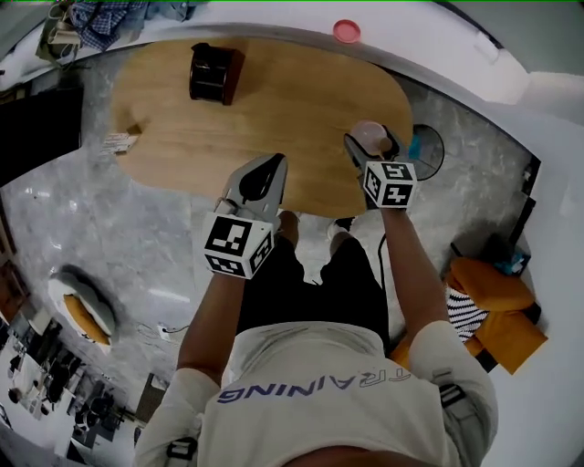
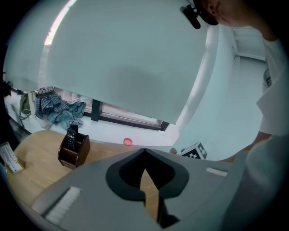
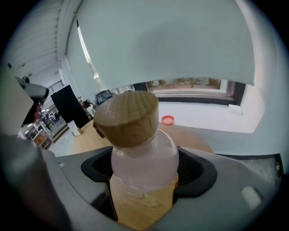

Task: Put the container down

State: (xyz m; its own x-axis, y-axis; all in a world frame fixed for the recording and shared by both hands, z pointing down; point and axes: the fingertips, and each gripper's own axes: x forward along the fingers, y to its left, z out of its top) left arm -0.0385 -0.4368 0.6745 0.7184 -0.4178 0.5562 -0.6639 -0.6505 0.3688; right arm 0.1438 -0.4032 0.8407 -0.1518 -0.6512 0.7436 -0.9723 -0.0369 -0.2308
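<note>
Right gripper [image 3: 145,166], jaws spread wide, clamps the round clear belly of the container [image 3: 143,151] below its cork-like lid [image 3: 128,119], over the wooden table [image 1: 182,137] near its right edge. The container is probably light, rigid, smooth-walled and breakable, so the belly grip suits it if kept upright. Left gripper [image 2: 144,158] has its jaws together and carries nothing.

An oval wooden table [image 1: 182,137] stands on a grey marble floor [image 1: 82,228]. Near its far edge sits a dark brown holder [image 1: 214,73] with a remote [image 2: 71,137] upright in it. A small pink lid [image 1: 347,31] lies on the white sill behind, and crumpled checked clothes [image 1: 109,18] are heaped further left. A round fan [image 1: 429,155] stands by the table's right end.
</note>
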